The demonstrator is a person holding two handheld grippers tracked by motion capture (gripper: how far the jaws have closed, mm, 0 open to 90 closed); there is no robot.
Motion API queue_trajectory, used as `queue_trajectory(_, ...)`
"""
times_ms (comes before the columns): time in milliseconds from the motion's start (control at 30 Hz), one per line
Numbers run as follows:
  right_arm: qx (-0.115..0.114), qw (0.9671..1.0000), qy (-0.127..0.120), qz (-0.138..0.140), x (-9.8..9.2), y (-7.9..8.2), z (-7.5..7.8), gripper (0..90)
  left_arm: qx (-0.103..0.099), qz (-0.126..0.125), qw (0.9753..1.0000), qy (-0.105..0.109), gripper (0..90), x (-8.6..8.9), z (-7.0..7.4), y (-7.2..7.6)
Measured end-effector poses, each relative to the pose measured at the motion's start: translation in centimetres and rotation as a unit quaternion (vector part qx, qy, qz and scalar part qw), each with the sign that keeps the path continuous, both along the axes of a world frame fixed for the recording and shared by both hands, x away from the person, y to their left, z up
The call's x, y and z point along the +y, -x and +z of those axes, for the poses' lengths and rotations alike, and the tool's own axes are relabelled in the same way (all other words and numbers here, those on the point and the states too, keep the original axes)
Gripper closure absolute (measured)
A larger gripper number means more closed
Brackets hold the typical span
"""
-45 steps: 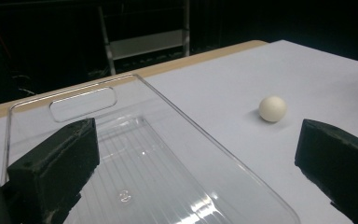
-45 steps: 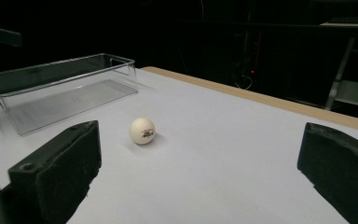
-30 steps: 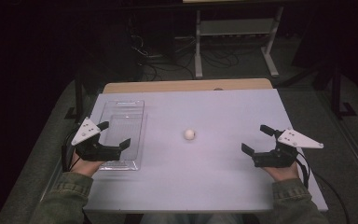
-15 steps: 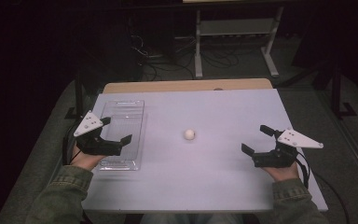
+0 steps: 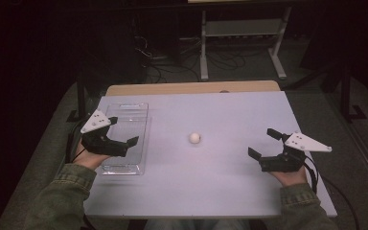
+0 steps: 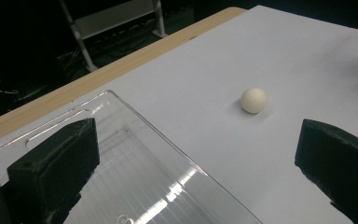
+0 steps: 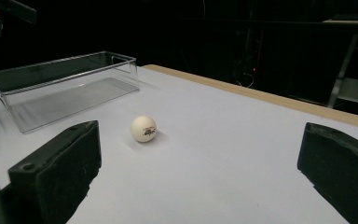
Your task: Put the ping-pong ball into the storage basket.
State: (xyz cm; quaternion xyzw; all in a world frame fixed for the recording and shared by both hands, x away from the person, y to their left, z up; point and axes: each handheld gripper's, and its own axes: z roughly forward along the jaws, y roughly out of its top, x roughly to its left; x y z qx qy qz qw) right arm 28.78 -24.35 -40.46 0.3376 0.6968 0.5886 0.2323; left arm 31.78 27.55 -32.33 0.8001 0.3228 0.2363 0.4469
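Observation:
A small white ball [image 5: 194,138] lies near the middle of the white table [image 5: 220,115]; it also appears as the ball [image 6: 254,100] and the ball [image 7: 143,128], with dark print on its side. A clear plastic tray [image 5: 133,125] stands at the left, empty. My left gripper [image 5: 123,130] hovers open over the tray's near half, jaws wide, aimed toward the ball. My right gripper [image 5: 263,143] is open at the right, nothing between its jaws, well apart from the ball.
The clear tray [image 6: 135,158] has upright walls; its rim [image 7: 60,63] rises above the table. A wooden strip [image 5: 191,87] runs along the table's far edge. Beyond it stand a metal shelf frame [image 5: 242,28] and cables on the dark floor.
My left gripper has lifted and shifted forward over the tray. The right gripper and the ball have stayed in place.

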Motion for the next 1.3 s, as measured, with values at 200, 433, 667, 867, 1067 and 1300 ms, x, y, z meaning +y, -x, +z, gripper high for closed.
queue_trajectory(200,0.001,1.0000,0.000,-0.001,0.0,0.0,0.0,0.0,0.000,-0.003,1.0000,-0.008,0.0,-0.4,0.7,-0.6)
queue_trajectory(433,-0.001,1.0000,0.001,-0.003,0.0,0.0,0.0,0.0,0.003,-0.012,0.9997,-0.023,0.0,-1.0,1.6,-1.4)
queue_trajectory(667,-0.002,1.0000,0.001,-0.002,-0.1,0.0,0.0,0.0,0.005,-0.022,0.9990,-0.039,0.0,-1.5,2.2,-2.0)
queue_trajectory(867,-0.002,1.0000,0.002,-0.002,-0.1,0.0,0.0,0.0,0.008,-0.027,0.9983,-0.052,0.0,-1.7,2.5,-2.5)
queue_trajectory(1067,-0.001,1.0000,0.002,-0.002,0.0,0.0,0.0,0.0,0.013,-0.033,0.9975,-0.062,0.0,-1.9,2.8,-2.9)
queue_trajectory(1300,0.000,1.0000,0.004,-0.001,0.0,0.0,-0.1,0.0,0.020,-0.046,0.9961,-0.072,0.0,-2.6,2.7,-3.4)
